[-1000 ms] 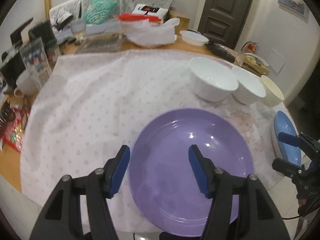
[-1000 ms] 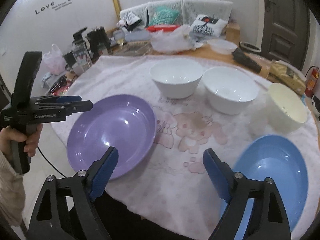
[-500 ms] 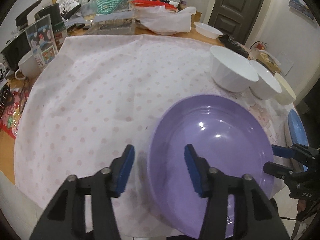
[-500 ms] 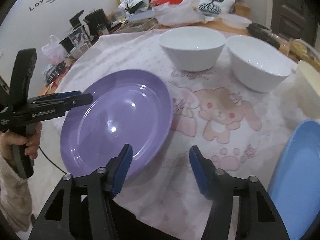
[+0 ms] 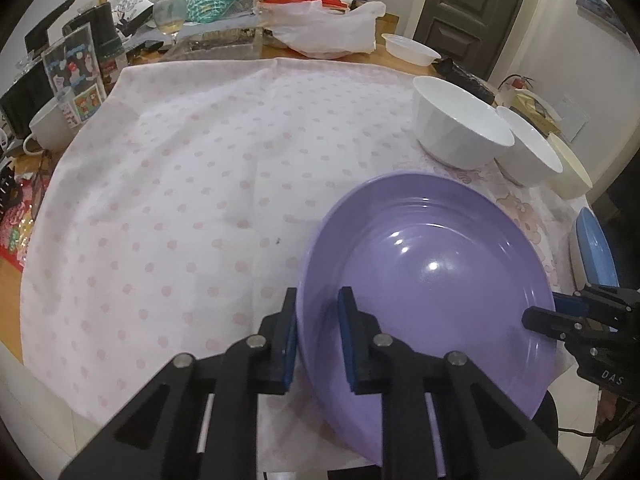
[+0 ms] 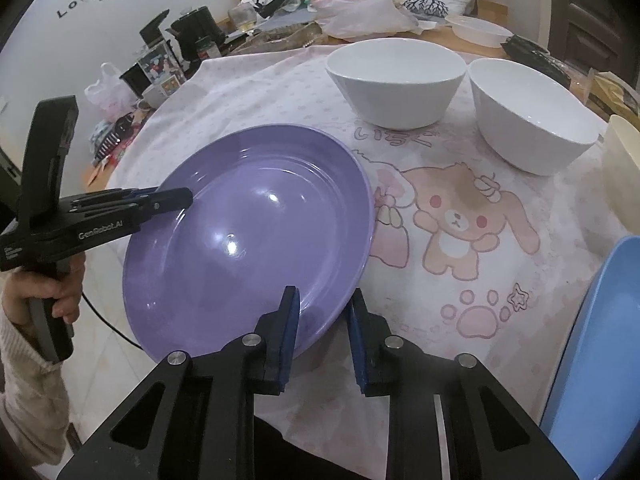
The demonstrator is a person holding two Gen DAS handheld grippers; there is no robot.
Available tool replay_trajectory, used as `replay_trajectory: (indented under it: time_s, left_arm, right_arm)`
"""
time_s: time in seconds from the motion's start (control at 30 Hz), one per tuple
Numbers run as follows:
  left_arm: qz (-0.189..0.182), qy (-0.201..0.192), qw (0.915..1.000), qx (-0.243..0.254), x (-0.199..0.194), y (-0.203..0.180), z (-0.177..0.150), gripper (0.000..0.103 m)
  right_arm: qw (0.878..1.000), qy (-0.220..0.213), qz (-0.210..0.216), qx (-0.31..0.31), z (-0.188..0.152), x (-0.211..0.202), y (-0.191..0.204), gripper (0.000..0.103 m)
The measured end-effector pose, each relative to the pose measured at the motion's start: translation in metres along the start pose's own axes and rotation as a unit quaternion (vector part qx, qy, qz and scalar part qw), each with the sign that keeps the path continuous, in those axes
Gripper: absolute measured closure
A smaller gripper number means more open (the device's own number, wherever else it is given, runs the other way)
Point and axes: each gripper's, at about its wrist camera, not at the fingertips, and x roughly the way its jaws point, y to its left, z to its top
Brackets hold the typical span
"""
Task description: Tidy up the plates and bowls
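Observation:
A purple plate [image 5: 432, 280] lies at the near edge of the table, partly over the edge; it also shows in the right wrist view [image 6: 248, 236]. My left gripper [image 5: 318, 336] is shut on the plate's left rim. My right gripper [image 6: 322, 328] is shut on its near right rim, and it shows from the side in the left wrist view [image 5: 560, 316]. Two white bowls [image 6: 396, 80] [image 6: 532, 112] and a cream bowl [image 6: 624, 168] stand in a row behind. A blue plate [image 6: 600, 360] lies at the right.
A pink dotted cloth [image 5: 192, 184] with a bear print [image 6: 460, 216] covers the table. Clutter lines the far and left edges: a plastic bag [image 5: 324, 28], a glass [image 5: 168, 16], a mug [image 5: 48, 132], a white tray [image 5: 408, 52].
Both grippers moved in from open positions and closed on opposite rims of the purple plate. The plate has tilted slightly and sits nearer the cameras.

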Motion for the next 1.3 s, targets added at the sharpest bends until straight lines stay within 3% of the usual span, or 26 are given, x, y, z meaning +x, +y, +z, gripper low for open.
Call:
replay_trajectory:
  time_s: [0.47,0.83,1.3]
  left_arm:
    - [-0.009,-0.026,0.999,0.036,-0.03,-0.052,0.013,0.087]
    - [-0.026,-0.048,0.9947,0.087,-0.05,-0.134,0.023,0.089]
    - [-0.052,-0.033,0.9876,0.145,-0.038,-0.238,0.023,0.089]
  right_arm:
    - [0.999,-0.047,-0.019,0.019,-0.012,-0.051,-0.026,0.084]
    - [0.993,-0.094,-0.045,0.057,-0.041,-0.113,-0.078,0.084]
    - [0.984,-0.118,-0.076,0.113,-0.088,-0.162,-0.15,0.084]
